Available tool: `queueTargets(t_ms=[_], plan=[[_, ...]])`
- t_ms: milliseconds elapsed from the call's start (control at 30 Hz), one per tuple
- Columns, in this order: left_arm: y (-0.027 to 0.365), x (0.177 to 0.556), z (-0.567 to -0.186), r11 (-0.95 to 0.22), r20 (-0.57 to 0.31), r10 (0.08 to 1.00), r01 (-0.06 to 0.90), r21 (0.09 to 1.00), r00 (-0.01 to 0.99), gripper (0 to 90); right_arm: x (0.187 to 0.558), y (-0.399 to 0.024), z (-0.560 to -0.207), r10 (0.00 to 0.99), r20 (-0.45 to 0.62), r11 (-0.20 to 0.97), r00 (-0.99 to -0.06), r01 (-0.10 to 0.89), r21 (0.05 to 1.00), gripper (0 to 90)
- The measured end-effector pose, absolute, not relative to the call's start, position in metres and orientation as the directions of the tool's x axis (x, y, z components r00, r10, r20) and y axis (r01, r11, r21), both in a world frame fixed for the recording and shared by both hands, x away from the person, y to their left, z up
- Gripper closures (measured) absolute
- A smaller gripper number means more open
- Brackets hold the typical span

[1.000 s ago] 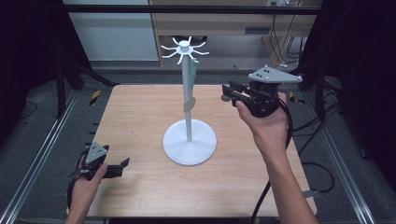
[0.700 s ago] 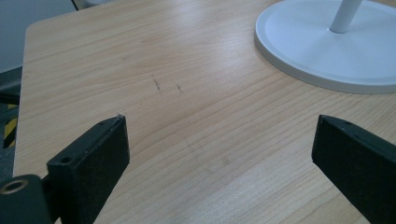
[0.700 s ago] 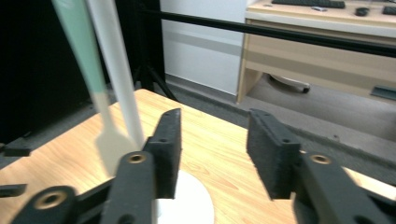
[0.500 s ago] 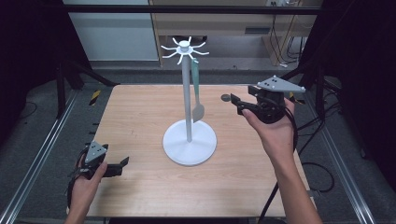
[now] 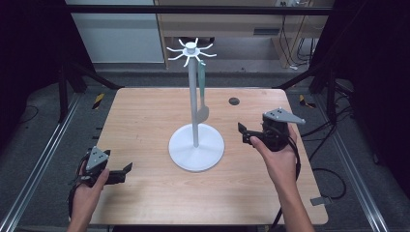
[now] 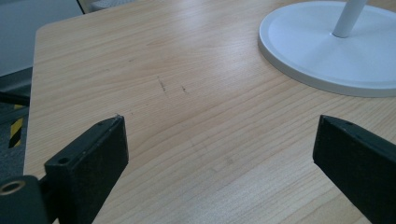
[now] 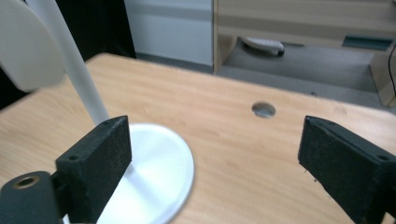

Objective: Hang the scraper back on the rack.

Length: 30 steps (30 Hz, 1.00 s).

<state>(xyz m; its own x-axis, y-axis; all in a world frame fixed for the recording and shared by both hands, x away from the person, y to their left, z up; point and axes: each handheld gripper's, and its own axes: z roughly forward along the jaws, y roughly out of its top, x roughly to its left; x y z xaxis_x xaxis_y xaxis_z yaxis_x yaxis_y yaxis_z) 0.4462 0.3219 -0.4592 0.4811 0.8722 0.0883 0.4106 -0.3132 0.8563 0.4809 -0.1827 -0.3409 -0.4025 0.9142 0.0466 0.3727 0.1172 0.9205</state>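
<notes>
**Spatula hung on the rack, both tongs wide and empty**

Seen from the high view: a white utensil stand (image 5: pixel 196 145) upright near the middle of the wooden tabletop (image 5: pixel 145 121), round base flat on the wood, thin pole rising to a ring of hooks at the top. Hanging from one of those hooks, a pale grey-green spatula (image 5: pixel 202 96), handle up, blade down, close against the pole on its right side and clear of the base below.

To the right of the stand's base, near it but apart: the right tongs (image 5: pixel 244 135), held low over the tabletop in the person's right hand (image 5: pixel 278 157), pointing toward the stand. Jaws just opened, now spread wide with nothing between them. In the right gripper view, the right tongs (image 7: pixel 212 154) framing bare wood, the edge of the white base (image 7: pixel 159 177) behind the left jaw, the pole slanting up, and a blurred pale blade at the upper left corner. A small round hole (image 7: pixel 264 109) in the tabletop farther off.

Well to the left of the stand, near the tabletop's front left corner: the left tongs (image 5: pixel 126 170) in the left hand (image 5: pixel 89 186), resting low, pointing toward the base. Jaws likewise wide apart and empty. In the left gripper view, the left tongs (image 6: pixel 219 149) over plain wood grain, with the stand's base (image 6: pixel 336 51) at the upper right, well beyond the jaw tips.
</notes>
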Motion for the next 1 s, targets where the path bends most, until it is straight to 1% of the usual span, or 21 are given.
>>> queueTargets(t_ms=[133,433,600,767,1000], plan=[[0.321,0.447,-0.460,-0.313,0.089,0.875,0.415,0.854,0.477,3.0,0.478,-0.183,-0.362,0.913,0.042,0.134,-0.405,0.396,0.908,7.3],[0.324,0.447,-0.461,-0.307,0.088,0.879,0.414,0.857,0.469,3.1,0.473,-0.191,-0.399,0.914,0.046,0.154,-0.403,0.449,0.880,7.6],[0.324,0.447,-0.461,-0.307,0.092,0.881,0.412,0.858,0.464,3.1,0.468,-0.196,-0.414,0.918,0.049,0.150,-0.395,0.456,0.877,8.4],[0.326,0.447,-0.461,-0.305,0.103,0.888,0.405,0.862,0.448,3.1,0.466,-0.204,-0.428,0.920,0.039,0.158,-0.390,0.459,0.874,8.5],[0.331,0.449,-0.463,-0.294,0.125,0.910,0.403,0.866,0.396,3.8,0.468,-0.217,-0.449,0.932,0.056,0.130,-0.358,0.475,0.870,8.9]])
